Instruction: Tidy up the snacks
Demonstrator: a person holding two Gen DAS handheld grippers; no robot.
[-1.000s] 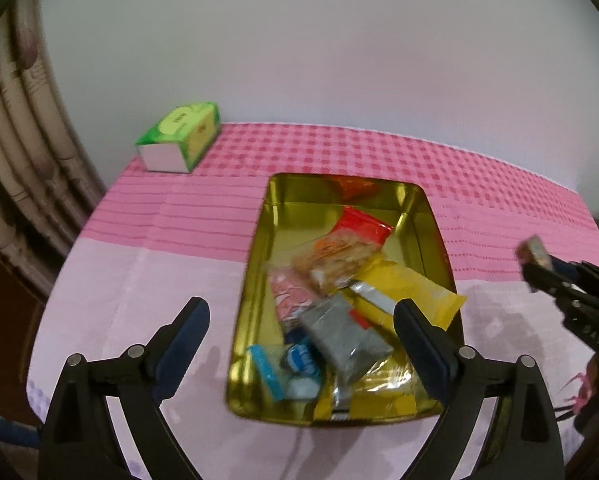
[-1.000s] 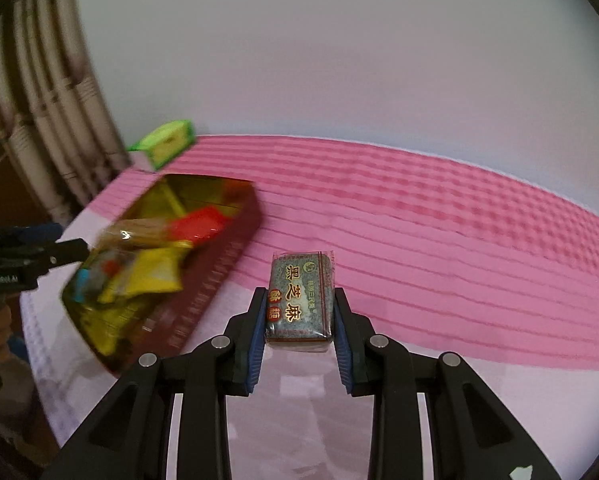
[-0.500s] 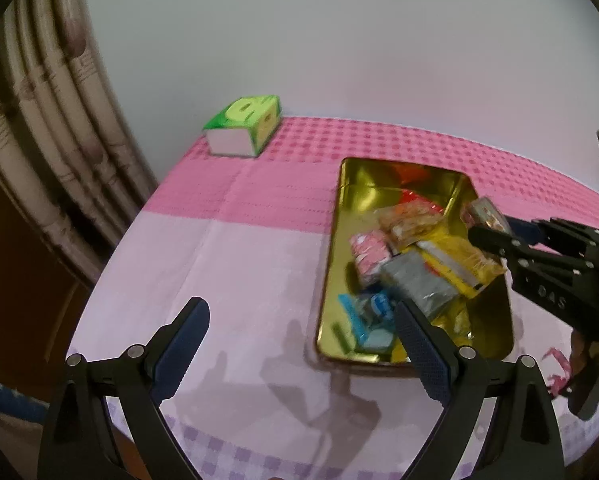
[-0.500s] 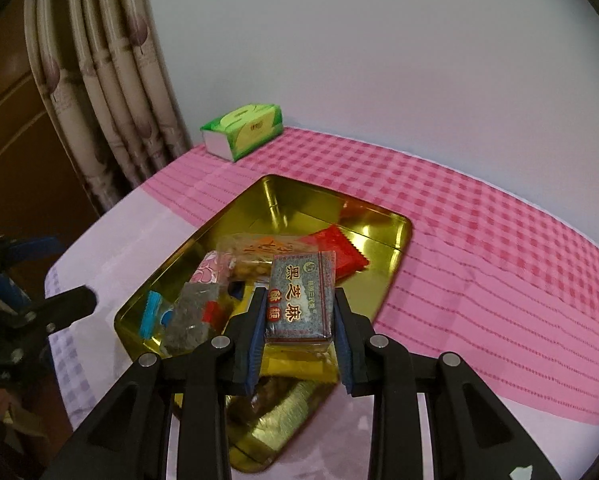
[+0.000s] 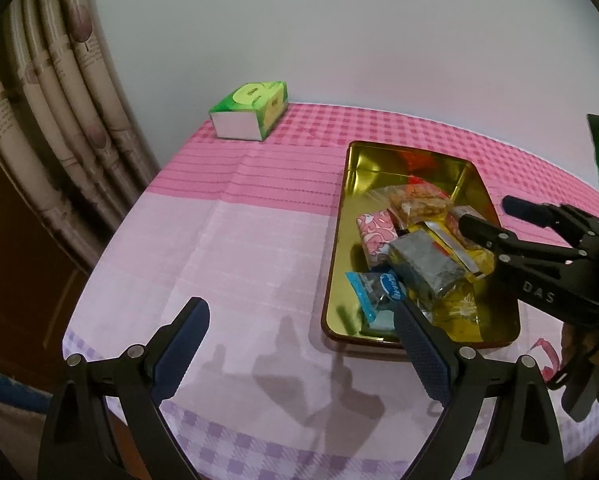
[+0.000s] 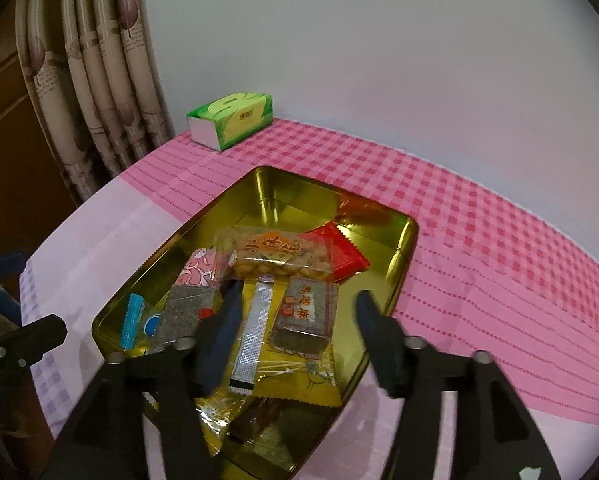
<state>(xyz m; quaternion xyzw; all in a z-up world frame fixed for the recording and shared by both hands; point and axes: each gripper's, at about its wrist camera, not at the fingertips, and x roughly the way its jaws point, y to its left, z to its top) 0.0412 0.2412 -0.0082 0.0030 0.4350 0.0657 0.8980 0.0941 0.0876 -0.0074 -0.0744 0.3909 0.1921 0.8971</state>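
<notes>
- The left wrist view looks down at a slant from the near edge of the bench [image 5: 239,264], toward the wall, with the gold tin [image 5: 341,216] to its right and near.
- The right wrist view looks down steeply from just above the tin [image 6: 403,256], very close.
- Both views share the tin, the green tissue box [image 5: 251,116] [image 6: 231,120], the curtain [image 5: 59,100] [image 6: 95,92] and the pink cloth.
- Each view catches the other gripper at its edge.

Right gripper [image 6: 297,312] jaws opening
</notes>
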